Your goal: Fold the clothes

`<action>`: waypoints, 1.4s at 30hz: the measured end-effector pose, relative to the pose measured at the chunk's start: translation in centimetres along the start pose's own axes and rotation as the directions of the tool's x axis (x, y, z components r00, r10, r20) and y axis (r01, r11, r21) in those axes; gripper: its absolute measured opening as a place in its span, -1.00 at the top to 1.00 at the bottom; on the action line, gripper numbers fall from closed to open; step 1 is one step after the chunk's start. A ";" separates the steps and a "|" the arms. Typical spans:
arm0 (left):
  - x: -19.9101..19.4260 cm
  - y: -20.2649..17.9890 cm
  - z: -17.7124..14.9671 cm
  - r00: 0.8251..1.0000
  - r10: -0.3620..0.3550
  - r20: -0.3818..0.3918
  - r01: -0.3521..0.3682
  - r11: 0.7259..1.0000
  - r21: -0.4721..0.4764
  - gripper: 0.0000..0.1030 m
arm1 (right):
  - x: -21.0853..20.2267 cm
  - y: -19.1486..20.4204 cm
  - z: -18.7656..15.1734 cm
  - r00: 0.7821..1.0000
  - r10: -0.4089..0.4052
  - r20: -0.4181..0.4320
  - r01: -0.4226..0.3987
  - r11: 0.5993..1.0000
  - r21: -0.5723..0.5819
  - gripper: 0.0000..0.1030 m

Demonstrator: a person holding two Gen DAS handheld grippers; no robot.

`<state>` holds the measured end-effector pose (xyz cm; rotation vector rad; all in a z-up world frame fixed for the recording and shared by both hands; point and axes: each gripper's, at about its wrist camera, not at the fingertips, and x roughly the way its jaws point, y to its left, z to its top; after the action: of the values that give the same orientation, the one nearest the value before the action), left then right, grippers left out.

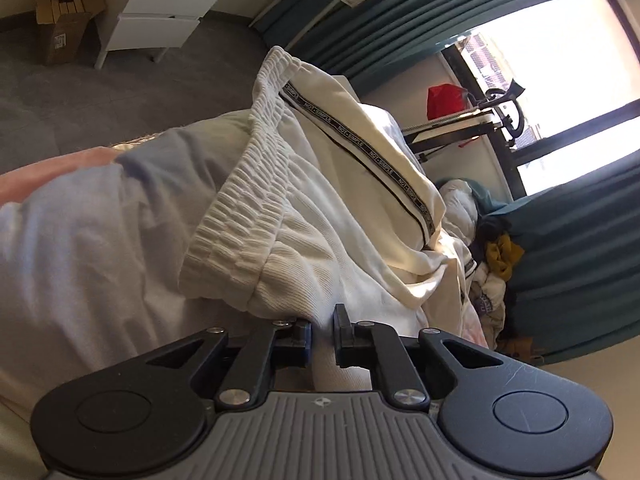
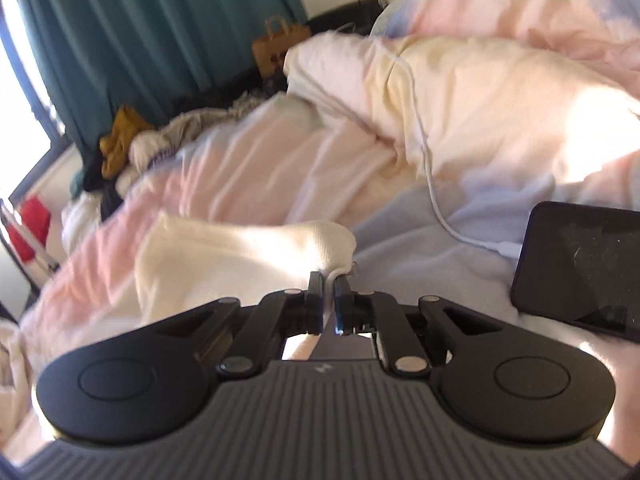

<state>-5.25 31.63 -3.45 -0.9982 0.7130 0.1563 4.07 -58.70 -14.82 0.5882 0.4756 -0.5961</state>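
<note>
Cream-white shorts (image 1: 320, 208) with an elastic waistband and a black lettered side stripe lie bunched on the pastel bed cover (image 1: 100, 240). My left gripper (image 1: 322, 322) is shut on the shorts' fabric just below the waistband. In the right wrist view the same cream fabric (image 2: 224, 256) stretches left of my right gripper (image 2: 328, 280), which is shut on a pinched corner of it, just above the bed cover (image 2: 248, 176).
A black phone (image 2: 580, 272) with a white cable (image 2: 428, 168) lies on the bed right of my right gripper. A pile of clothes (image 2: 132, 148) sits by the teal curtain (image 2: 140, 32). A rumpled duvet (image 2: 460, 92) lies behind. White drawers (image 1: 160, 8) and a cardboard box (image 1: 64, 16) stand on the floor.
</note>
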 end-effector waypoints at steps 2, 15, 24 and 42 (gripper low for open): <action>-0.1 -0.1 -0.3 1.000 0.010 0.003 -0.010 1.000 0.028 0.57 | 0.3 0.0 -0.2 1.000 0.006 -0.018 -0.007 0.999 -0.049 0.81; -4.1 -7.2 -5.4 0.969 0.128 0.212 -0.209 0.882 0.422 -0.92 | -4.0 -0.2 0.9 0.996 -0.049 0.079 0.052 0.998 -0.041 -0.32; -5.9 -17.9 -9.3 0.962 0.030 0.271 -0.201 0.750 0.631 -0.96 | -13.9 6.4 1.0 0.970 0.215 0.111 -0.185 0.954 -0.235 -0.33; -9.9 -33.1 -19.1 0.974 0.027 0.224 -0.185 0.665 0.723 -0.99 | -34.7 15.6 -1.5 0.860 0.498 -0.112 -0.497 0.767 -0.406 -0.31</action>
<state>-7.64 -0.24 19.76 -0.1379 0.5697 0.0494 -11.73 -34.09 9.52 0.2727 0.4058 0.0282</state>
